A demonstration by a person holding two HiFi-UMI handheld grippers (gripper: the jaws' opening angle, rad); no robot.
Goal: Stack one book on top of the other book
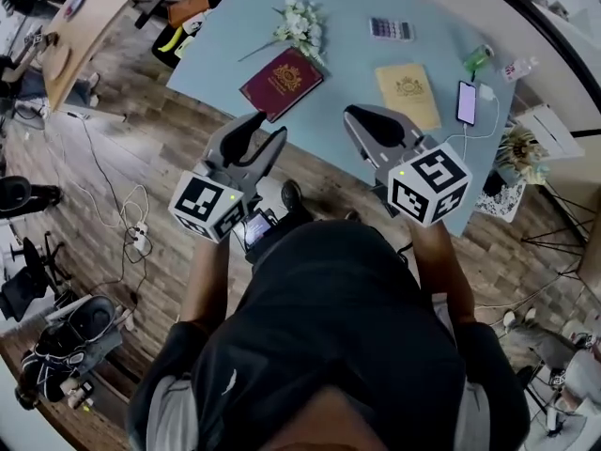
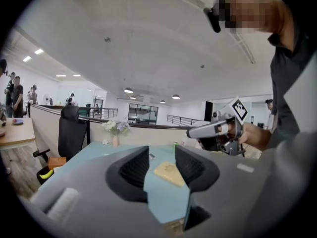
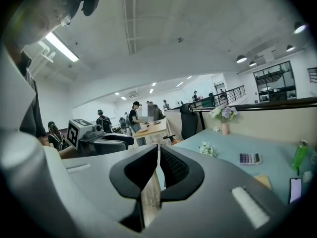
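Observation:
Two books lie apart on the light blue table (image 1: 347, 64). The dark red book (image 1: 282, 81) with a gold crest sits near the front left edge. The tan book (image 1: 408, 94) lies to its right and shows between the jaws in the left gripper view (image 2: 168, 173). My left gripper (image 1: 266, 126) (image 2: 161, 163) hangs open and empty just short of the red book, off the table's edge. My right gripper (image 1: 353, 113) (image 3: 158, 155) is shut on nothing, near the table's front edge, left of the tan book. Only a corner of the tan book (image 3: 262, 181) shows in the right gripper view.
On the table lie a bunch of white flowers (image 1: 300, 24), a calculator (image 1: 390, 29), a phone (image 1: 466, 102) on a white cable and a green bottle (image 1: 477, 59). An office chair (image 2: 71, 133) stands at the far side. The floor has cables and wooden boards.

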